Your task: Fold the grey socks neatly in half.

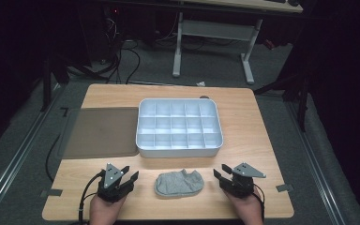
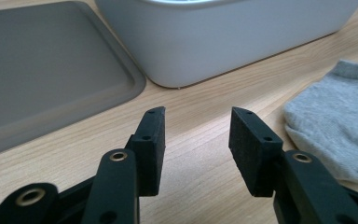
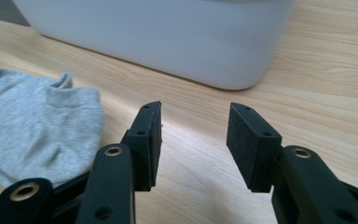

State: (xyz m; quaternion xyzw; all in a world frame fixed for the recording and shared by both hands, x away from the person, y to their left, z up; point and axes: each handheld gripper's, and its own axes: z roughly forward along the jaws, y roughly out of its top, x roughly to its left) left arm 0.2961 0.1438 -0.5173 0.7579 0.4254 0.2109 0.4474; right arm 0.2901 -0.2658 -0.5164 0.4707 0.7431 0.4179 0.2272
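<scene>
Resting state: both grippers sit low at the near edge of the light wooden counter (image 1: 258,140), one on each side of the sock, with nothing held.
Left gripper (image 1: 123,176): black fingers (image 2: 150,144) spread apart with bare wood between them; the sock lies to its right, near but not touching.
Right gripper (image 1: 226,174): black fingers (image 3: 251,144) likewise spread and holding nothing; the sock lies to its left.
Sock position: the small grey knitted ankle sock (image 1: 180,182) lies flat at the near middle of the counter, between the two grippers and just near of the white plastic divided organiser box (image 1: 179,151).
Other item: a flat grey rectangular tray-like lid (image 1: 101,132) lies left of the box, its right edge just beside the box wall.
Risk, thin grip: the sock is limp, so a pinch may catch only the top layer and let it slip or unfold.
Risk, dragging: a low sideways approach could push the fabric along the counter and bunch it instead of lifting it.
Risk, box: the compartments look small against the sock, so it may drape over the dividers unless folded or rolled.
Hard to see: the sock's cuff opening is rumpled; whether it is one sock or a pair stacked, I cannot tell.
Cut off: both gripper views crop the box to its outer wall, and the high view cuts off the person's forearms at the bottom edge.
</scene>
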